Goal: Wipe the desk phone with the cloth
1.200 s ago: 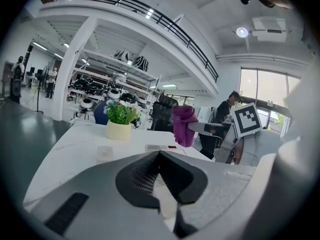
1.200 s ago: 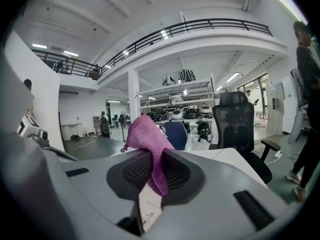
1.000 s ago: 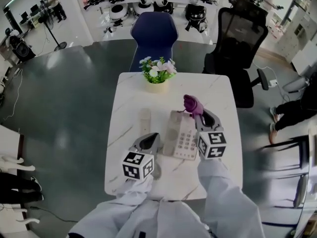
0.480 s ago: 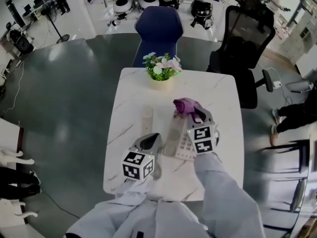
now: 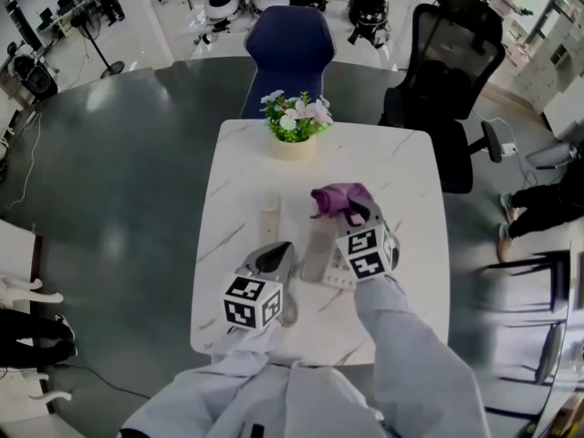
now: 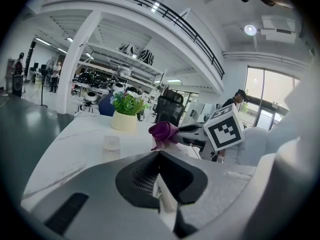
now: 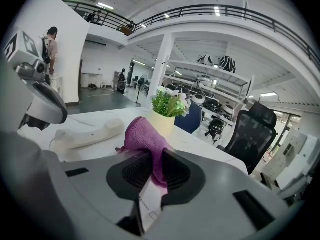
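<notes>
White marble table (image 5: 406,176) mid-frame, desk phone (image 5: 334,263) at its centre, left gripper (image 5: 276,255) just left of phone, jaws together and empty, right gripper (image 5: 353,214) over phone's upper end, clamped on purple cloth (image 5: 334,197) bunched ahead of its jaws.

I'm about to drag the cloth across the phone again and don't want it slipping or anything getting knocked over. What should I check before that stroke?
1. Cloth held: ok. The right gripper has its jaws shut on the purple cloth.
2. Cloth touching the desk phone: cannot tell. In the head view it sits over the phone's far end.
3. Left gripper free: ok. Its jaws are shut with nothing between them.
4. Phone braced: cannot tell. The left gripper is by its left side, but contact is unclear.
5. Flower pot clear of the stroke: ok. It stands apart, near the table's far edge.
</notes>
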### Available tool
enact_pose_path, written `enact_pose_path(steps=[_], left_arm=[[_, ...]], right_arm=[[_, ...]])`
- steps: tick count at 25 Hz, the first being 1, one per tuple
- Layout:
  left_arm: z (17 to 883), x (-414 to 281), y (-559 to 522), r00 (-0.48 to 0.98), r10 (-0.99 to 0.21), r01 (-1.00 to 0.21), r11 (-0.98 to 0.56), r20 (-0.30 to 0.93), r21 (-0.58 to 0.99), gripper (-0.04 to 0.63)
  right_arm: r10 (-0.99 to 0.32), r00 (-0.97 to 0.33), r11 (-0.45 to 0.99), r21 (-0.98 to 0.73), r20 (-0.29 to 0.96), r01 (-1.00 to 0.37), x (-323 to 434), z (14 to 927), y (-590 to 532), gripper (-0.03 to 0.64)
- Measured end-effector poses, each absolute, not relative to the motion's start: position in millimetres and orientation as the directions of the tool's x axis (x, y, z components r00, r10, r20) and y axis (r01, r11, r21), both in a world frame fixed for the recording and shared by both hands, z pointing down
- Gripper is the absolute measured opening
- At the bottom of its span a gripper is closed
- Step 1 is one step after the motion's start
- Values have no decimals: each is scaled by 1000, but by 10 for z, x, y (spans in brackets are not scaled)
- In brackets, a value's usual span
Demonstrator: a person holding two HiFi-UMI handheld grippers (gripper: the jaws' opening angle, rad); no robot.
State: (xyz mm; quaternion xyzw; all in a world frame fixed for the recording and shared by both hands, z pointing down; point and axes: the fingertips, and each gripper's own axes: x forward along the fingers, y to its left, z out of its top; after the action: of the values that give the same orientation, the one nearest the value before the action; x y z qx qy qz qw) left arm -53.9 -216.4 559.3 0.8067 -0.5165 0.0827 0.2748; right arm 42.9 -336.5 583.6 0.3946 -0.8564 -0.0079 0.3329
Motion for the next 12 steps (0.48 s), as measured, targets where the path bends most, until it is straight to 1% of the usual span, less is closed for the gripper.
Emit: enact_pose_path(steps=[12], left_arm=[[5577, -561, -2049, 455, -789, -878, -320, 413, 356, -2]], right_arm=[[-653, -456, 707, 271, 605, -653, 429, 5927, -3177, 38]])
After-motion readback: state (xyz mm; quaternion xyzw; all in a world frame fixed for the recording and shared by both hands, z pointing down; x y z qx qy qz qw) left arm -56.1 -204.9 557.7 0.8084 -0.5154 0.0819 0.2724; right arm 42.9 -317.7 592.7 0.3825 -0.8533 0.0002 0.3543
